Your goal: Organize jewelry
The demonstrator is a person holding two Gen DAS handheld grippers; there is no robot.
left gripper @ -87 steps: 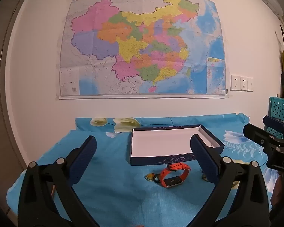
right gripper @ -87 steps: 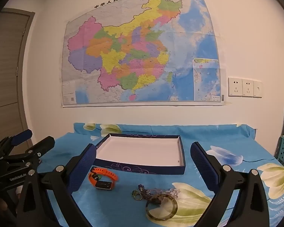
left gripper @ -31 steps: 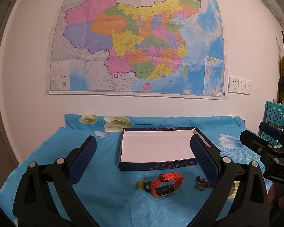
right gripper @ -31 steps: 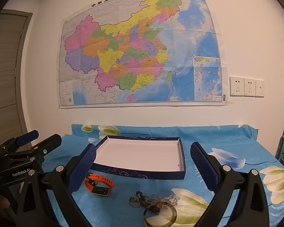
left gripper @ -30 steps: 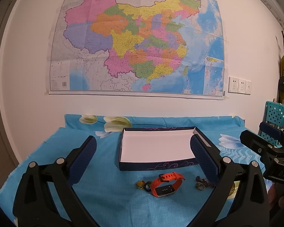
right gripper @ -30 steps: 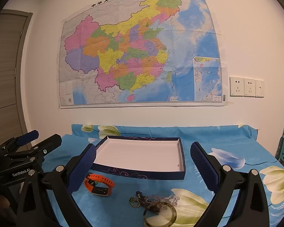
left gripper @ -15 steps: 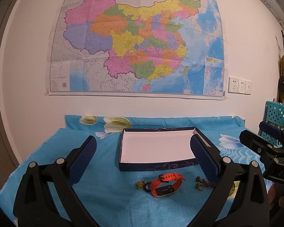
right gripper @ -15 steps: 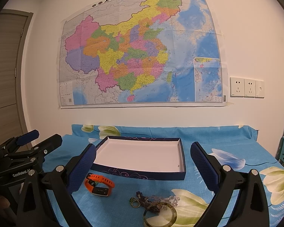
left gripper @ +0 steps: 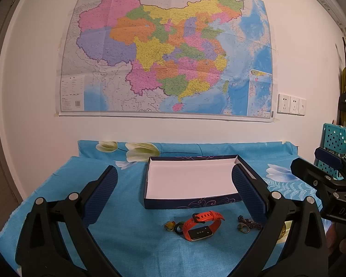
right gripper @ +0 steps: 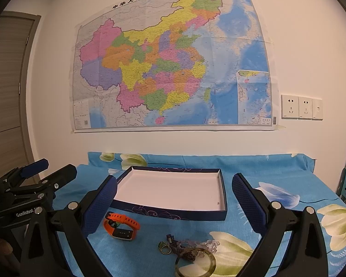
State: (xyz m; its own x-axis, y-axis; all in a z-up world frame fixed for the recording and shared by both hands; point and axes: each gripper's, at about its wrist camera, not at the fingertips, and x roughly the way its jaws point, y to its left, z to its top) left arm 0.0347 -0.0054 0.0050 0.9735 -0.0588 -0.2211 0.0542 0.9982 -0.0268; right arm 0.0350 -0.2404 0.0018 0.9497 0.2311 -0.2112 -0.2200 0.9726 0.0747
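A shallow dark blue box (left gripper: 191,202) (right gripper: 173,212) with a white empty floor lies on the blue flowered cloth. In front of it lies an orange wristband (left gripper: 200,225) (right gripper: 121,226). Two small rings (left gripper: 174,226) sit to its left, and a ring with a dark chain (left gripper: 245,225) to its right. The right wrist view adds a clear bead bracelet (right gripper: 207,245) and a greenish bangle (right gripper: 195,263) beside that chain (right gripper: 175,244). My left gripper (left gripper: 173,191) hangs open above the wristband, holding nothing. My right gripper (right gripper: 174,198) hangs open over the chain pile, also empty.
A large map (left gripper: 168,53) hangs on the white wall behind the table. Wall sockets (right gripper: 301,107) sit to the right. A teal perforated basket (left gripper: 336,138) stands at the far right, a door (right gripper: 4,92) at the far left. The cloth-covered table (left gripper: 126,242) ends near the left gripper.
Almost nothing differs over the last second. Since 2.9 s ago both grippers have shifted slightly, so the box and jewelry sit a little lower and more to the left in the left wrist view.
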